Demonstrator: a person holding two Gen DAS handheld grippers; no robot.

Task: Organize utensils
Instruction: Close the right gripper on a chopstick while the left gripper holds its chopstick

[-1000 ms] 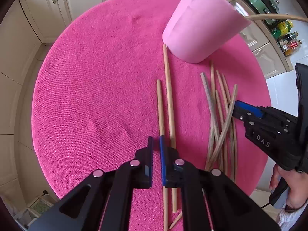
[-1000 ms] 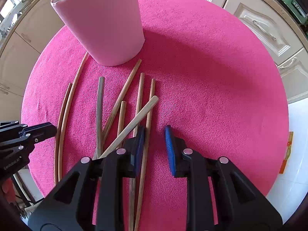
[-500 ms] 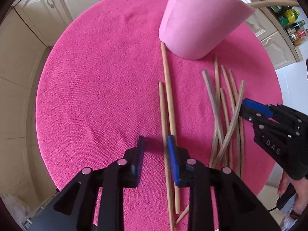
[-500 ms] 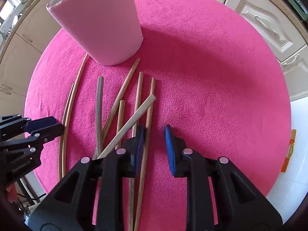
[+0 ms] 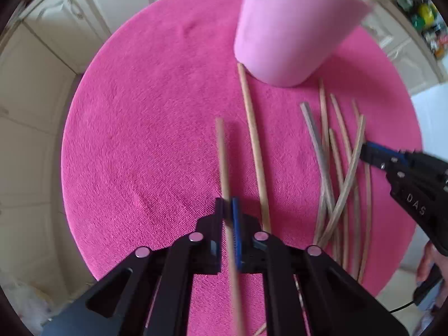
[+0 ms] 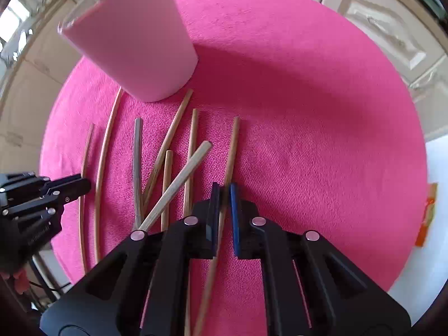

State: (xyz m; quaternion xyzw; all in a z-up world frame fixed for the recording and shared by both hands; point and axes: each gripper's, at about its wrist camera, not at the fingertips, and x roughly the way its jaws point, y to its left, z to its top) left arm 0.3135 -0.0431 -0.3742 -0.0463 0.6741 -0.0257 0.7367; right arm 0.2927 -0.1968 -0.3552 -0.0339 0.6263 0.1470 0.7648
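Matt wooden chopsticks (image 5: 253, 140) lie on rough pink cloth (image 5: 145, 140).

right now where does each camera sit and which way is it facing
Left wrist: on the left claw, looking down at a chopstick it has just closed on; a hand shows at right.
Right wrist: on the right claw, looking down, just closed on another stick.
Both show the pink cup and mat.

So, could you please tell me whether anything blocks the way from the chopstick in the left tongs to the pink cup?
Nothing visible does. The left tongs are shut on one chopstick, and only bare pink mat lies between it and the pink cup. A loose chopstick lies flat just beside that path.
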